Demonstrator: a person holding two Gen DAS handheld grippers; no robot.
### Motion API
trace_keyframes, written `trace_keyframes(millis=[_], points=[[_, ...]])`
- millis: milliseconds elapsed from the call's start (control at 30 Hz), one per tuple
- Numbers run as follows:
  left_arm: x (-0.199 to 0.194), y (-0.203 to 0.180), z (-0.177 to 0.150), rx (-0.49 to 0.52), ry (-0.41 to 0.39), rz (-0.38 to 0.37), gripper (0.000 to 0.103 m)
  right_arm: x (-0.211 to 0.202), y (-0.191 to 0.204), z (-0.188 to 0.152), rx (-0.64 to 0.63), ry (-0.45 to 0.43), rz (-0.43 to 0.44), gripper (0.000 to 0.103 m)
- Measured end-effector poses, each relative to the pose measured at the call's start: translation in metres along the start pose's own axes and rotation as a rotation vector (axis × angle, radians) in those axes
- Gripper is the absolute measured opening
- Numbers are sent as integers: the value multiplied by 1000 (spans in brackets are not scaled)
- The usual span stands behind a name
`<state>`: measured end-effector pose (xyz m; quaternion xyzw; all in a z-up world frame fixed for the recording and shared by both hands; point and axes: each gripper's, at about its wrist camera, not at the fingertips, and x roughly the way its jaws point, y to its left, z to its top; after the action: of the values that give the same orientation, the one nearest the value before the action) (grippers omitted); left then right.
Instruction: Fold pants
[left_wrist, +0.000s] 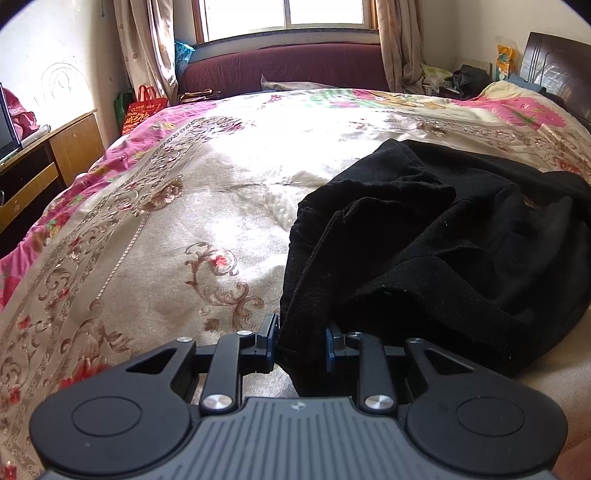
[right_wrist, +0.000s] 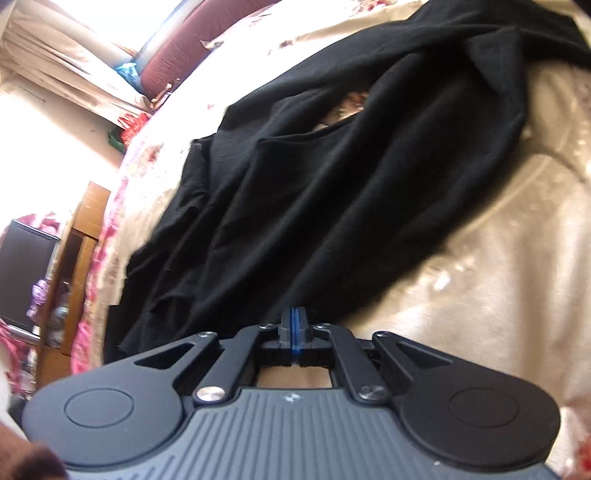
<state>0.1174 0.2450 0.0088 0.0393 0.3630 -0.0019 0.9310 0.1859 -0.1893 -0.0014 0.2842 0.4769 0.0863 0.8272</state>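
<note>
A: What lies ahead of the right gripper (right_wrist: 294, 325)?
B: Black pants (right_wrist: 332, 192), rumpled on the floral bedspread (right_wrist: 498, 314).
A: And its jaws?
B: Pressed together, blue pads meeting; no cloth visibly between them. The picture is tilted and slightly blurred.

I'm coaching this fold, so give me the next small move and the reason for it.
Probably reopen the right gripper and take the near edge of the black pants: its pads meet with no cloth between them, while the left gripper grips a bunched fold and the pants lie crumpled on the bedspread.
</note>
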Motion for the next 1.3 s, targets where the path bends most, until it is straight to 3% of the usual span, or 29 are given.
trace_keyframes(millis=[100,167,300,400,567,600,633,667,800,933,1133,1300], points=[[-3,0,-4,-4,4,6,41,-4,-13,8,26,-33,-71,16],[-3,1,-3,-19,4,7,41,-7,-24,17,62,-92,-107,42],[0,0,-2,-19,3,16,41,-9,-42,40,76,-234,-260,46],[3,-1,-4,-23,10,21,41,-3,-64,57,149,-288,-343,52],[8,1,-1,-49,20,24,41,10,-85,84,180,-343,-351,48],[8,1,0,-48,20,27,40,12,-86,88,191,-337,-306,40],[7,0,1,-48,17,30,40,12,-88,92,215,-320,-264,14],[5,0,2,-52,13,30,40,5,-91,95,227,-313,-225,7],[-11,7,7,-71,-17,16,40,-38,-71,92,124,-352,-141,5],[-26,7,4,-55,-27,45,40,-81,-65,64,73,-318,-80,1],[-17,3,-14,-38,45,91,43,-52,-117,15,205,-131,-141,3],[-44,-12,-7,18,7,148,47,-63,-139,32,260,-256,-106,10]])
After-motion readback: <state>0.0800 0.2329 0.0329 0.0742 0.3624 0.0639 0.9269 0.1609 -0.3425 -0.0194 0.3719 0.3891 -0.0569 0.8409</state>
